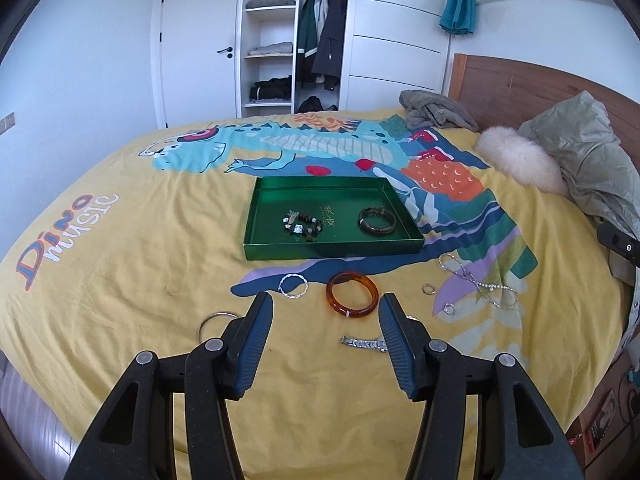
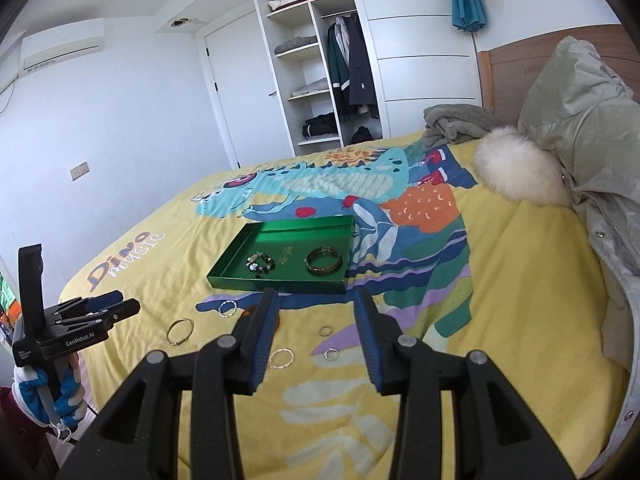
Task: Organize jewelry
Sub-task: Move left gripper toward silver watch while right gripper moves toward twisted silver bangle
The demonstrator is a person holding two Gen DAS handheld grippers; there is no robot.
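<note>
Green tray [image 1: 332, 250] lying flat near the middle of the bed [image 1: 120, 280], on the yellow dinosaur cover. Inside the tray: a beaded bracelet [image 1: 303, 226] toward the left, a dark bangle [image 1: 377, 221] toward the right, the two well apart. On the cover nearer than the tray: an amber bangle [image 1: 352, 294] just in front of the tray's near wall, a twisted silver ring [image 1: 293, 285] to its left, a plain silver hoop [image 1: 212, 322] farther left and nearer, partly hidden behind a tool finger. Near the amber bangle, a silver watch band [image 1: 364, 343] lying flat. To the right, a sparkling chain [image 1: 480, 282] in loose loops, with two small rings [image 1: 428, 289] [image 1: 449, 309] beside it. Left tool [image 1: 326, 312] released, jaws standing apart with nothing between them, hanging over the near jewelry. Right tool [image 2: 316, 308] likewise released and empty, pointing toward the tray's near wall. At the far right of the bed, a pale green coat [image 1: 588, 152] with a fur trim, a grey towel [image 1: 436, 110] beyond it.
</note>
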